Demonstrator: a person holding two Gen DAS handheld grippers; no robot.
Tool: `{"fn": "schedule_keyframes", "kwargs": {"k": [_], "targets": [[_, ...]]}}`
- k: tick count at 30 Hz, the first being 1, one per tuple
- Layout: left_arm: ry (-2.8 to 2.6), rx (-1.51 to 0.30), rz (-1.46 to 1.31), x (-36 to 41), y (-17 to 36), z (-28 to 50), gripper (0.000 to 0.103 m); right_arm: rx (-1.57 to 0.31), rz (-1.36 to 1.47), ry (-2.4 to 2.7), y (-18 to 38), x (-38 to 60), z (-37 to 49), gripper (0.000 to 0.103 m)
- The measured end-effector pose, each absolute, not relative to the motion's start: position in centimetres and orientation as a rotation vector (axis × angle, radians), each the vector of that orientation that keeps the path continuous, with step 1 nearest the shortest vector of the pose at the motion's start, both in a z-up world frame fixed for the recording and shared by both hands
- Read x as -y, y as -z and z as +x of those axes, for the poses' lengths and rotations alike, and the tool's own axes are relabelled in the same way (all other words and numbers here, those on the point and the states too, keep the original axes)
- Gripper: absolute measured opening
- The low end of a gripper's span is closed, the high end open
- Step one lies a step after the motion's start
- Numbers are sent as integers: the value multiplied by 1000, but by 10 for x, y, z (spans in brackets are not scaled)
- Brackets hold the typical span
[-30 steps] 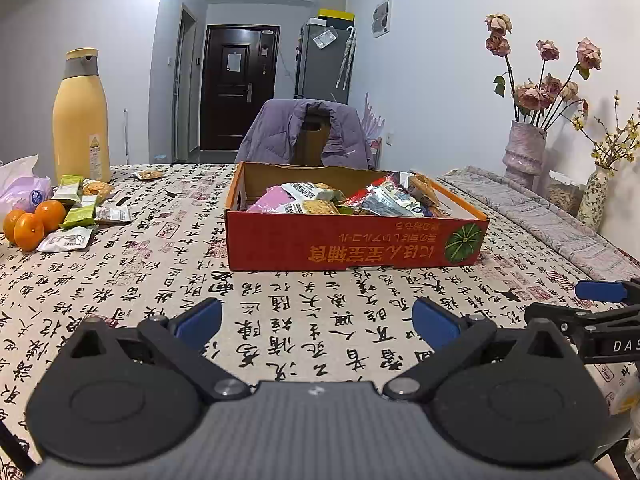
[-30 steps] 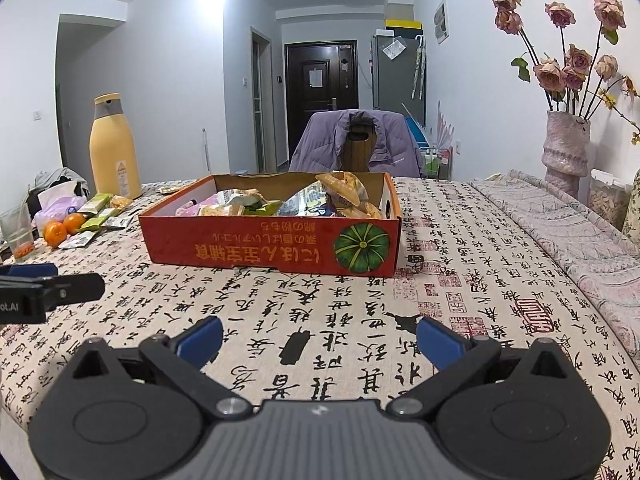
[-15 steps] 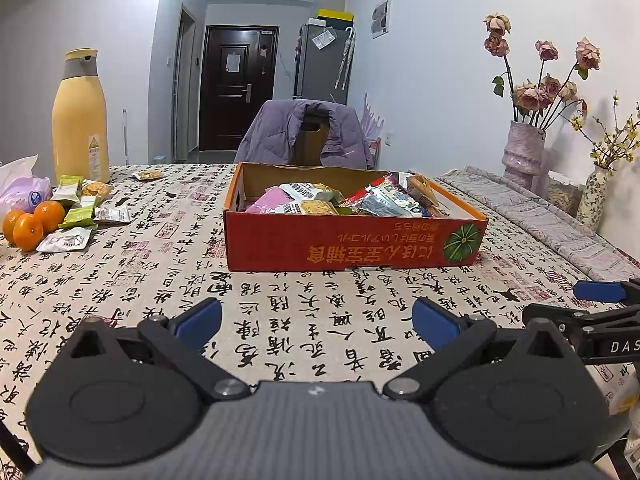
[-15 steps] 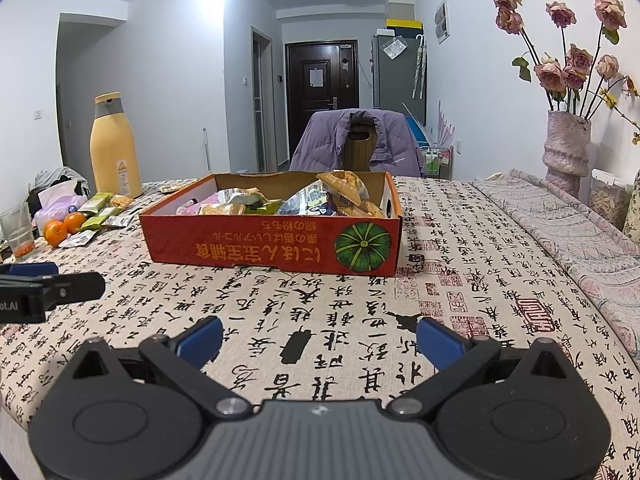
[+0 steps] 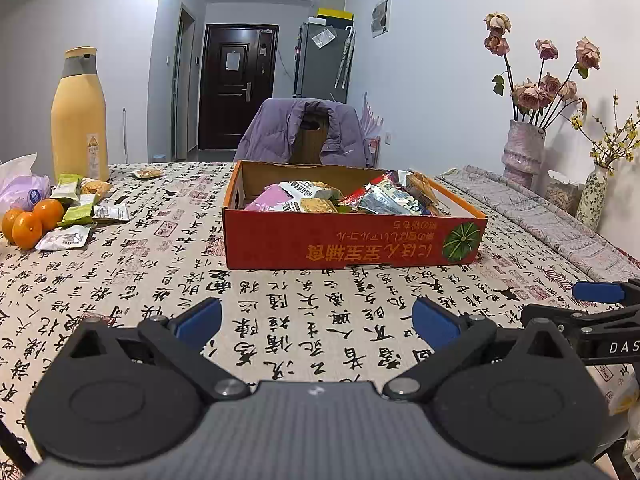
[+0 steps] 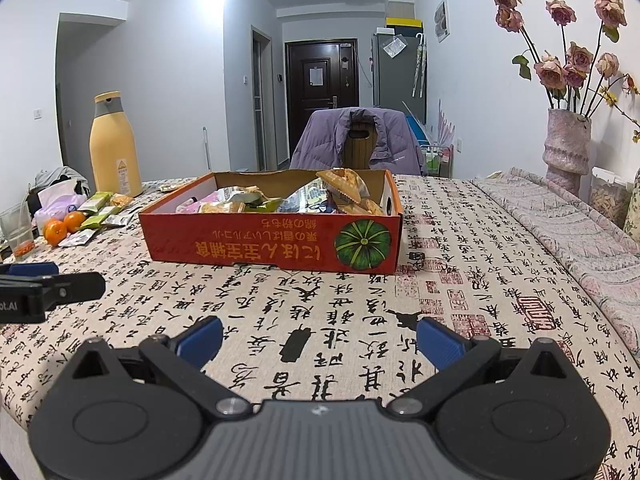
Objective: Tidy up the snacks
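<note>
A red cardboard box stands mid-table with several snack packets inside; it also shows in the right wrist view. More loose snack packets lie at the far left beside the oranges. My left gripper is open and empty, low over the tablecloth in front of the box. My right gripper is open and empty, also in front of the box; it shows at the right edge of the left wrist view.
A tall yellow bottle and oranges stand at the left. Vases with flowers stand at the right by a folded cloth. A chair with a purple jacket is behind the table. A glass is far left.
</note>
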State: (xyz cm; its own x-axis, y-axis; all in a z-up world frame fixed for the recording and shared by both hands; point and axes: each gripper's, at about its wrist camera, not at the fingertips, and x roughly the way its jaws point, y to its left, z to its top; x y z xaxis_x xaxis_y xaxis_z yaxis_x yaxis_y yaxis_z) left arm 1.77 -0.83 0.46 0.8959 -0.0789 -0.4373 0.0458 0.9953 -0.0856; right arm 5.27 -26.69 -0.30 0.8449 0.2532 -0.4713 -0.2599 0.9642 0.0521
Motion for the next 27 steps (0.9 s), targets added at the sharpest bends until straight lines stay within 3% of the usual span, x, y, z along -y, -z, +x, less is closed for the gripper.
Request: {"fn": "schedule_keyframes", "kwargs": {"k": [27], "targets": [[65, -457, -74, 9, -4, 17, 103, -502, -13, -271, 7, 267, 50, 103]]}}
